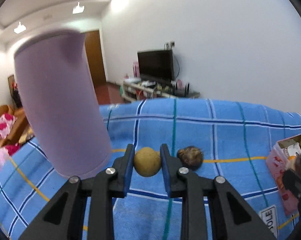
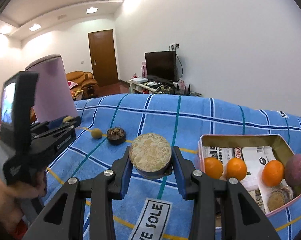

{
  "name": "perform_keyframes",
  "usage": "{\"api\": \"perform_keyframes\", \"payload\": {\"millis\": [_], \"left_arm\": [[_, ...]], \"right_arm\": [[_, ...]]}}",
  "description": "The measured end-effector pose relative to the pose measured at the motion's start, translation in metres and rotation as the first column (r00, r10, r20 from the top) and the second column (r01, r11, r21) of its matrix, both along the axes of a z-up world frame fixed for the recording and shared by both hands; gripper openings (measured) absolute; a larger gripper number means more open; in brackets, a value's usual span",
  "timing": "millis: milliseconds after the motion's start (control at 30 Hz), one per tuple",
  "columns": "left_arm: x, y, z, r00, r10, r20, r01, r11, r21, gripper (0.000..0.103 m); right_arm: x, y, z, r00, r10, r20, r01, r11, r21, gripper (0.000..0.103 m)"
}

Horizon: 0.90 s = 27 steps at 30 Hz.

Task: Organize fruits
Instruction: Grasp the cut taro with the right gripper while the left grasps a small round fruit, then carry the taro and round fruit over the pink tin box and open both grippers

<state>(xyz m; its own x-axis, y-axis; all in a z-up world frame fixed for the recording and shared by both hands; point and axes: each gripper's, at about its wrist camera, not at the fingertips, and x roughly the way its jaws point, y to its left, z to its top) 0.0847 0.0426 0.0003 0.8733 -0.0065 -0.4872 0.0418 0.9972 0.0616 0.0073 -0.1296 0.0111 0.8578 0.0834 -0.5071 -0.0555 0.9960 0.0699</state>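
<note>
White walls point(image 2: 230, 50) and a white stepped ceiling point(image 2: 66, 2) with bright panel lights point(image 2: 92, 10) close in the room. A dark TV point(image 2: 161, 66) stands against the wall on a low white stand point(image 2: 150, 86) crowded with small items. Left of the TV is a shut brown door point(image 2: 102, 57); further left, an orange-brown sofa point(image 2: 81, 79) with pink cushions. Below the door, reddish floor point(image 2: 112, 87).
</note>
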Motion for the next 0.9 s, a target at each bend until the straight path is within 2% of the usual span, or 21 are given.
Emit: {"api": "perform_keyframes", "payload": {"millis": [100, 267, 400, 667, 900], "left_arm": [[-0.006, -0.002, 0.004, 1.0, -0.007, -0.004, 0.007, 1.0, -0.029, 0.028], [-0.018, -0.023, -0.003, 0.999, 0.003, -0.047, -0.003, 1.0, -0.003, 0.028], [-0.031, -0.03, -0.002, 0.999, 0.016, -0.035, -0.016, 1.0, 0.0, 0.028], [-0.049, -0.033, 0.0, 0.999, 0.038, -0.012, -0.038, 0.999, 0.003, 0.028], [-0.054, -0.039, 0.0, 1.0, 0.027, -0.015, -0.027, 1.0, 0.008, 0.028]], "right_arm": [[-0.001, -0.003, 0.003, 1.0, -0.008, 0.012, 0.008, 1.0, -0.001, 0.04], [0.0, -0.004, 0.0, 1.0, -0.008, -0.008, 0.008, 1.0, 0.0, 0.04], [-0.002, 0.0, 0.0, 1.0, 0.004, -0.006, -0.004, 1.0, 0.003, 0.04], [-0.018, 0.007, 0.001, 0.999, 0.021, 0.027, -0.019, 0.998, -0.057, 0.04], [-0.019, 0.002, -0.001, 1.0, 0.016, 0.016, -0.016, 0.999, -0.039, 0.04]]}}
